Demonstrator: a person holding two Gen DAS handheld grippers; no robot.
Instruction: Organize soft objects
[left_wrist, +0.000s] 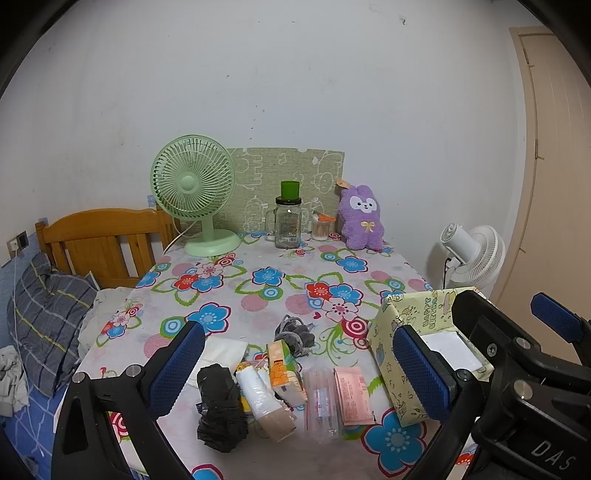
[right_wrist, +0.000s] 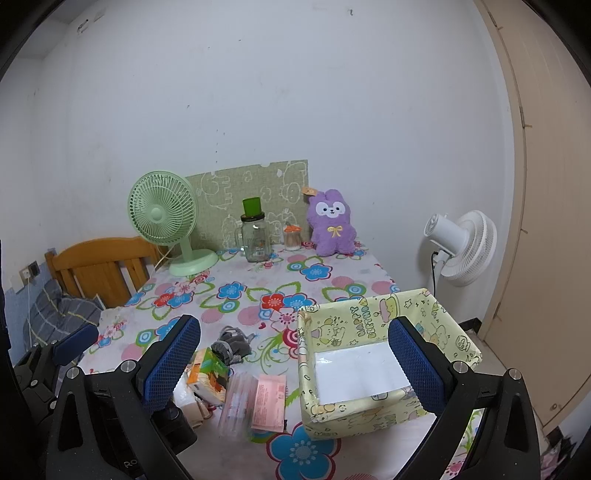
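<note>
Several soft items lie in a heap at the near edge of the flowered table (left_wrist: 258, 295): a black bag bundle (left_wrist: 219, 406), a white roll (left_wrist: 255, 391), an orange-green tissue pack (left_wrist: 286, 369), a grey cloth (left_wrist: 295, 334), a clear packet (left_wrist: 321, 402) and a pink packet (left_wrist: 354, 395). To their right stands a yellow paper box (right_wrist: 369, 325) with nothing on its white bottom. My left gripper (left_wrist: 299, 369) hovers open above the heap. My right gripper (right_wrist: 293, 365) is open too, over the box's left wall. A purple plush (right_wrist: 332, 221) sits at the table's far edge.
At the back of the table stand a green desk fan (left_wrist: 192, 192), a glass jar with a green lid (left_wrist: 288, 225) and a small swab holder (left_wrist: 320, 227). A white floor fan (right_wrist: 461, 247) is right of the table. A wooden bed frame (left_wrist: 99, 240) and pillow (left_wrist: 48, 314) lie to the left.
</note>
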